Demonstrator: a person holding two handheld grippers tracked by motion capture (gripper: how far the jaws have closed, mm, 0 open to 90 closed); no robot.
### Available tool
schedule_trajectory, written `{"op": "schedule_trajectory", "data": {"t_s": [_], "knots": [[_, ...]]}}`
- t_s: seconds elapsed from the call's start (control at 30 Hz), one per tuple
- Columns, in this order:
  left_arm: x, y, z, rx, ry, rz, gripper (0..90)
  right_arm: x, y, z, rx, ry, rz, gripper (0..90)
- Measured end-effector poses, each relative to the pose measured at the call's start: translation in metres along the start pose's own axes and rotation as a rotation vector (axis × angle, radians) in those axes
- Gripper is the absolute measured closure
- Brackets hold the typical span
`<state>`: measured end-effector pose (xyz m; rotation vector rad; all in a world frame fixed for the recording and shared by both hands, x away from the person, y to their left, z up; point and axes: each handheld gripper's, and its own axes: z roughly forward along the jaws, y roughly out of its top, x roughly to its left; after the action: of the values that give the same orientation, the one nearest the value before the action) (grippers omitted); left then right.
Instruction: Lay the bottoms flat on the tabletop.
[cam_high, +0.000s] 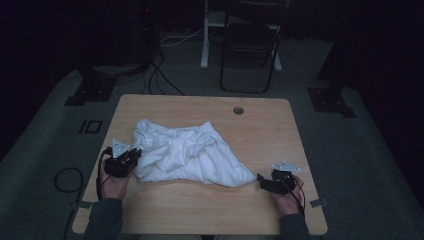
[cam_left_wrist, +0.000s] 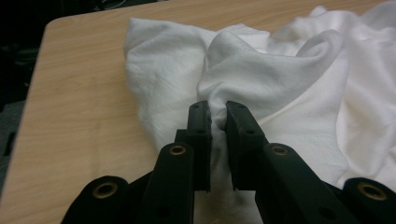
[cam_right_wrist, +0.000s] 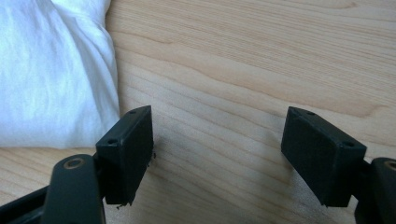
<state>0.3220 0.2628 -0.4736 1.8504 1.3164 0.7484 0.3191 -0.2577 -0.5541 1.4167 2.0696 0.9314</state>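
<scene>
On the wooden table, a crumpled white cloth lies left of centre, nothing in its way. At its left edge the left gripper has its jaws clamped on a bunched fold of the cloth. Near the right edge, the right gripper rests with jaws wide apart over bare wood, just beside the cloth's corner. Beyond the far edge stand a dark folding chair, a white post and floor cables. No writing is readable.
</scene>
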Motion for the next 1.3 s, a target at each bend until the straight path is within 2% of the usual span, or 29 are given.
{"op": "schedule_trajectory", "data": {"t_s": [0.03,0.07,0.3,0.47,0.6,0.7,0.87,1.07,1.3], "knots": [[0.000,0.000,0.000,0.000,0.000,0.000,80.1,0.000,0.000,0.000,0.000,0.000,0.000,25.1],[0.007,-0.004,-0.004,0.006,0.016,-0.008,80.1,0.000,0.000,0.000,0.000,0.000,0.000,25.1],[0.025,-0.018,-0.016,0.014,0.062,-0.037,78.8,0.000,0.000,0.000,0.000,-0.001,0.000,25.1],[0.038,-0.029,-0.024,0.017,0.095,-0.077,77.9,0.000,0.000,0.000,0.000,-0.001,0.000,25.1],[0.045,-0.039,-0.029,0.022,0.107,-0.096,77.3,0.000,0.000,0.000,0.000,-0.001,0.000,25.1],[0.047,-0.046,-0.030,0.041,0.121,-0.085,76.6,0.000,0.000,0.000,0.000,0.000,0.000,25.1],[0.055,-0.059,-0.037,0.049,0.136,-0.113,76.4,0.000,0.000,0.000,0.000,0.000,0.001,25.1],[0.053,-0.064,-0.049,0.035,0.128,-0.099,74.4,0.000,0.000,0.000,0.000,0.000,0.000,25.1],[0.042,-0.059,-0.042,0.039,0.095,-0.072,70.0,0.000,0.000,0.000,0.001,0.002,-0.002,24.5]]}}
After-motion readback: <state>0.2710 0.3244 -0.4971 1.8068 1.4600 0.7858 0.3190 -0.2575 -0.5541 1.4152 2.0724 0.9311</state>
